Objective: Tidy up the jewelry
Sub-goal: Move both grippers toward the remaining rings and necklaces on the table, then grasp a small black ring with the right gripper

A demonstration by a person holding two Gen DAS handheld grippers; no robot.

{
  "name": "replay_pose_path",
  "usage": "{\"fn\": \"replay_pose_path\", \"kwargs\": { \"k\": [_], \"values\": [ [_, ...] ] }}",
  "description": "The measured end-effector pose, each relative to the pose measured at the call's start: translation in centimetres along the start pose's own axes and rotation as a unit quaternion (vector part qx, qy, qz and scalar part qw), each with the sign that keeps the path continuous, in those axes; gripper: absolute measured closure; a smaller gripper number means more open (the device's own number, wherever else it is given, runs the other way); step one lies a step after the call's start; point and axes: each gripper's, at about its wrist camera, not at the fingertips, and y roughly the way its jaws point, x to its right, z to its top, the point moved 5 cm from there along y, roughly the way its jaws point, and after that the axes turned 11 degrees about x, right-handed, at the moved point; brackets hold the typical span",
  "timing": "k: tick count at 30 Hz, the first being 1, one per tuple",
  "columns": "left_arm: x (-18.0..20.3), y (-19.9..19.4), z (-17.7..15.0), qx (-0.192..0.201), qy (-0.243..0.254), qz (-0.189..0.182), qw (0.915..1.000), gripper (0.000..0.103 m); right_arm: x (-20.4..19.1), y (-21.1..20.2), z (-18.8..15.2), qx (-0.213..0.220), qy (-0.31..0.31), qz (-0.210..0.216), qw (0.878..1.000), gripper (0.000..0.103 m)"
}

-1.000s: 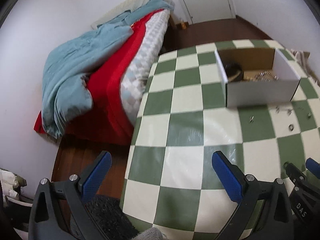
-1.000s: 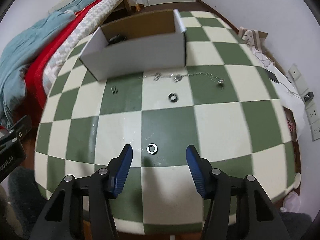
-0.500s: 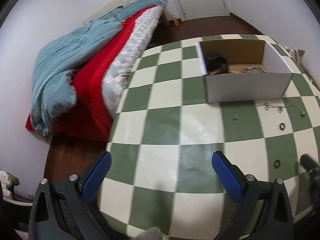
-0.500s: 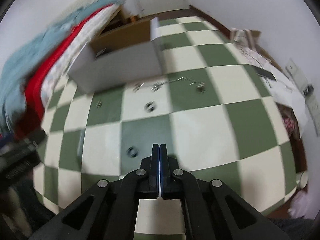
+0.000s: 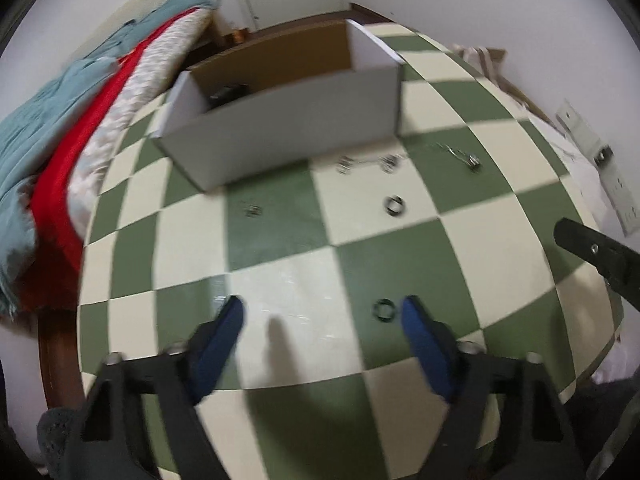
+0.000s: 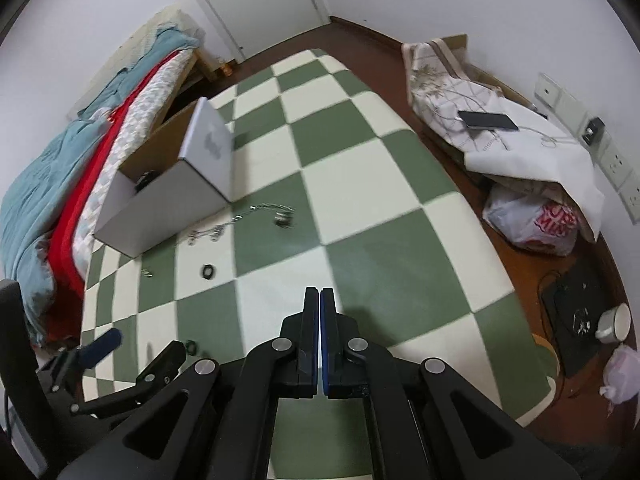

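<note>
Overhead, left claw (image 5: 322, 312) wide, right claw (image 6: 320, 304) closed, seemingly empty, above checkered table (image 6: 360, 152).

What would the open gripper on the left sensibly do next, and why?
Probably ease the left gripper down and slightly right to centre on the dark ring, then close. Its jaws are open, the ring lies on the table just inside the right finger, and the right gripper is shut and empty.

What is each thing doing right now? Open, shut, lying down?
Left tool: open, empty, a dark ring between its fingers.
Right tool: shut, holding nothing visible.
Box: open-topped, upright.
Near ring: flat on the table.
Far ring: loose on the table.
Chain: spread out beside the box.
</note>
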Motion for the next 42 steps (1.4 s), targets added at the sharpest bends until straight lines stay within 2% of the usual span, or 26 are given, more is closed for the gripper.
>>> {"fn": "replay_pose_path", "kwargs": {
  "k": [2,3,4,5,6,11,15,16,17,18,20,23,26,30,31,33,34,35,38,42],
  "values": [
    [0.9,0.5,-0.2,-0.004,0.01,-0.008,0.9999,0.058,0.8,0.1,-0.4,-0.002,0.005,-0.008,1.0,0.102],
    [1.3,0.3,-0.1,0.008,0.011,-0.011,0.9998,0.068,1.1,0.2,-0.7,-0.004,0.008,-0.009,1.0,0.102],
    [1.5,0.4,-0.1,0.009,0.015,-0.012,0.9998,0.073,1.5,0.3,-1.0,-0.006,0.01,-0.012,1.0,0.102],
    [1.7,0.4,0.0,0.013,0.015,-0.019,0.9996,0.089,1.7,0.3,-1.2,-0.007,0.012,-0.015,1.0,0.102],
    [1.9,0.4,0.0,0.013,0.015,-0.023,0.9995,0.094,1.8,0.3,-1.3,-0.008,0.012,-0.016,1.0,0.102],
    [1.7,0.2,0.0,0.018,0.009,-0.024,0.9995,0.095,1.7,0.3,-1.5,-0.009,0.008,-0.018,1.0,0.102],
    [-0.5,-0.3,0.5,0.029,0.001,-0.014,0.9995,0.095,0.3,0.1,-1.0,-0.012,0.005,0.0,1.0,0.1],
    [-1.4,-0.4,0.6,0.031,-0.003,-0.01,0.9995,0.095,-0.2,0.1,-0.9,-0.015,0.004,0.008,1.0,0.096],
    [-2.4,-0.5,0.7,0.032,-0.008,-0.003,0.9995,0.095,-1.2,0.3,-0.8,-0.021,0.002,0.024,0.999,0.084],
    [-3.8,-0.6,0.8,0.033,-0.015,0.006,0.9993,0.095,-1.9,0.4,-0.8,-0.025,-0.002,0.034,0.999,0.066],
    [-6.7,-0.4,0.7,0.03,-0.032,0.029,0.9986,0.095,-3.8,0.8,-0.7,-0.027,-0.017,0.049,0.998,0.057],
    [-10.4,0.2,0.3,0.021,-0.064,0.056,0.9962,0.095,-7.0,2.1,-0.7,-0.026,-0.051,0.055,0.997,0.057],
    [-12.9,0.7,-0.4,0.013,-0.091,0.068,0.9934,0.095,-10.0,4.0,-0.9,-0.022,-0.094,0.044,0.994,0.057],
    [-14.4,0.8,-0.9,0.01,-0.109,0.071,0.9914,0.095,-12.2,6.4,-1.6,-0.021,-0.143,0.016,0.989,0.057],
    [-14.3,0.8,-0.9,0.01,-0.111,0.071,0.9913,0.095,-12.5,6.6,-1.6,-0.008,-0.156,0.009,0.988,0.058],
    [-14.4,0.7,-0.9,0.01,-0.114,0.067,0.9911,0.095,-13.1,6.9,-1.7,0.005,-0.186,-0.015,0.983,0.071],
    [-14.5,0.6,-0.9,0.011,-0.116,0.066,0.9911,0.095,-13.2,6.8,-1.7,0.01,-0.193,-0.024,0.981,0.084],
    [-14.6,0.6,-0.8,0.012,-0.117,0.064,0.991,0.095,-13.3,6.8,-1.8,0.012,-0.197,-0.026,0.98,0.089],
    [-14.7,0.4,-0.6,0.015,-0.123,0.059,0.9906,0.095,-13.2,6.2,-1.9,0.013,-0.194,-0.024,0.981,0.09],
    [-14.5,-0.6,0.3,0.024,-0.128,0.047,0.9904,0.095,-11.7,4.9,-1.2,0.015,-0.152,-0.002,0.988,0.09]
  ]
}}
